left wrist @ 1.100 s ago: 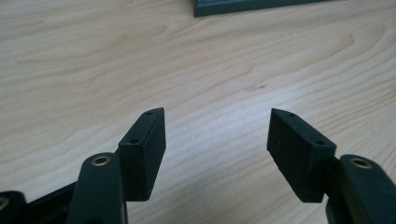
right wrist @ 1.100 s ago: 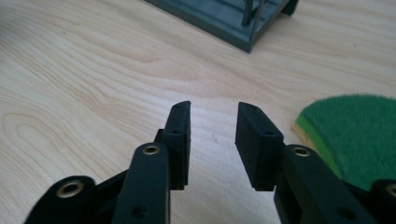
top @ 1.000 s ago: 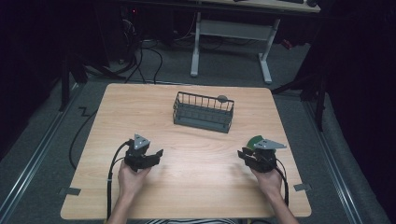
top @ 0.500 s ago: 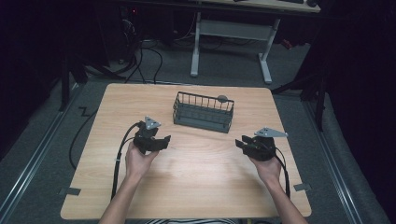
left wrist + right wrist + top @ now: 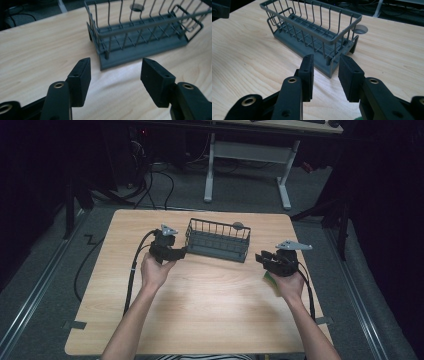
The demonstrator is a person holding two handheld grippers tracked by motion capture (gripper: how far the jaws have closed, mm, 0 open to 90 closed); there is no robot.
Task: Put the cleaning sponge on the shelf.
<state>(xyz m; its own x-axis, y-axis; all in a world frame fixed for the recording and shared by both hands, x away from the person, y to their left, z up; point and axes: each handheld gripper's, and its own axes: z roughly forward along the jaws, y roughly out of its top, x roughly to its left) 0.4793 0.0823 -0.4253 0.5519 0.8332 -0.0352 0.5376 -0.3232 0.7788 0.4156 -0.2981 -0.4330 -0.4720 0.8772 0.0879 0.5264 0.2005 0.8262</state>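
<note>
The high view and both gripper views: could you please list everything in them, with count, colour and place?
Wire basket: one, dark grey, empty, far middle of the table.
Round hole: one, grey-rimmed, in the tabletop behind the basket.
Table: one, light wood.
Desk frame: one, white, on the floor beyond.
Left gripper: one, black, open, at the basket's left end.
Right gripper: one, black, open, right of the basket.
Hands: two, holding the grippers.

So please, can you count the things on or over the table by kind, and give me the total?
Wire basket: 1
Handheld grippers: 2, the left gripper and the right gripper, both with jaws open
Grey round hole in the table: 1
Total: 4
</note>
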